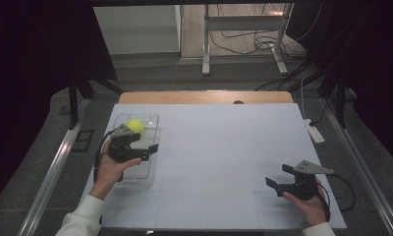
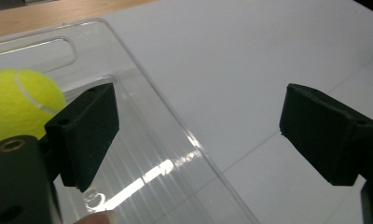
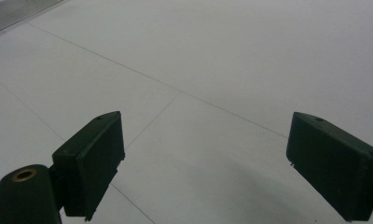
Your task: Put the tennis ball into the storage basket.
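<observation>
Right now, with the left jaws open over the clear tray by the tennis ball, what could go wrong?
1. The left gripper straddles the side wall of the clear plastic tray; closing or dropping could catch the wall, not the yellow-green tennis ball.
2. A nudge could roll the ball, which lies loose in the tray.
3. The light tray might slide on the smooth white table.

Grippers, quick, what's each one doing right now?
Left gripper: open, holding nothing, over the clear tray's edge.
Right gripper: open, empty.

Overhead cam fwd-down; jaw cams close
</observation>
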A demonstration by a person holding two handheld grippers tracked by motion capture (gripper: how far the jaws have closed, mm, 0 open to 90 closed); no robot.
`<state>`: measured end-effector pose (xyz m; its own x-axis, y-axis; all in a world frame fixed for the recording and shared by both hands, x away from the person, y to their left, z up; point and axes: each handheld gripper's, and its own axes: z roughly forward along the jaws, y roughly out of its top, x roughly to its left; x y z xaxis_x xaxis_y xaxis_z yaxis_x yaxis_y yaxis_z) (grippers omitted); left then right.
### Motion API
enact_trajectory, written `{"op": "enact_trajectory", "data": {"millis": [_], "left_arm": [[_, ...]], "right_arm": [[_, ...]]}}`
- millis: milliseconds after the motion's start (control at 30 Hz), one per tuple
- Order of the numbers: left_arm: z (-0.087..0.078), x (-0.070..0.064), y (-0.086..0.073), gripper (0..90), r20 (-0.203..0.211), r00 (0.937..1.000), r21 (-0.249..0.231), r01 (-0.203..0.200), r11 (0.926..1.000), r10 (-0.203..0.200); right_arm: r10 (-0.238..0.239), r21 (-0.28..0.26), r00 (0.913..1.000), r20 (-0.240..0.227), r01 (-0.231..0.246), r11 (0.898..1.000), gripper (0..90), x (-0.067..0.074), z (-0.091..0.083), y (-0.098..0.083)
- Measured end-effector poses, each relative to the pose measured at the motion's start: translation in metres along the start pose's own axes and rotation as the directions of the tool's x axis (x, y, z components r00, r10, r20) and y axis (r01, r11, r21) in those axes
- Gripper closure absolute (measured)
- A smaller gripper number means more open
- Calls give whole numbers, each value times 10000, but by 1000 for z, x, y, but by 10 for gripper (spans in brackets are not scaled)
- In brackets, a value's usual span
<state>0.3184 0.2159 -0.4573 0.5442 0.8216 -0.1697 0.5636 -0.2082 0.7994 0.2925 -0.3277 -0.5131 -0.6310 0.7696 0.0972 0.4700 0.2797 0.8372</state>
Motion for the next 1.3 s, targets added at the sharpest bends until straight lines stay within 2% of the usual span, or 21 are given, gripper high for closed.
{"op": "enact_trajectory", "data": {"millis": [267, 533, 867, 1000, 1300], "left_arm": [[-8, -22, -15, 124, 387, 9986, -320, -337, 9989, 349], [-15, -33, -31, 117, 573, 9975, -525, -375, 9979, 405], [-19, -35, -49, 117, 616, 9962, -562, -589, 9967, 624], [-19, -34, -51, 115, 634, 9949, -554, -746, 9957, 781], [-19, -32, -54, 115, 525, 9960, -595, -699, 9958, 730]], "right_arm": [[-6, -6, 10000, 20, 6, 10000, 114, 1, 0, 1], [6, -46, 10000, 7, -5, 10000, 113, 1, -1, 1], [-3, -38, 10000, -32, 3, 10000, 113, 1, 0, 1], [57, -84, 9999, -90, -58, 9999, 113, 1, 0, 1], [88, -278, 9997, -229, -94, 9996, 113, 2, -2, 3]]}}
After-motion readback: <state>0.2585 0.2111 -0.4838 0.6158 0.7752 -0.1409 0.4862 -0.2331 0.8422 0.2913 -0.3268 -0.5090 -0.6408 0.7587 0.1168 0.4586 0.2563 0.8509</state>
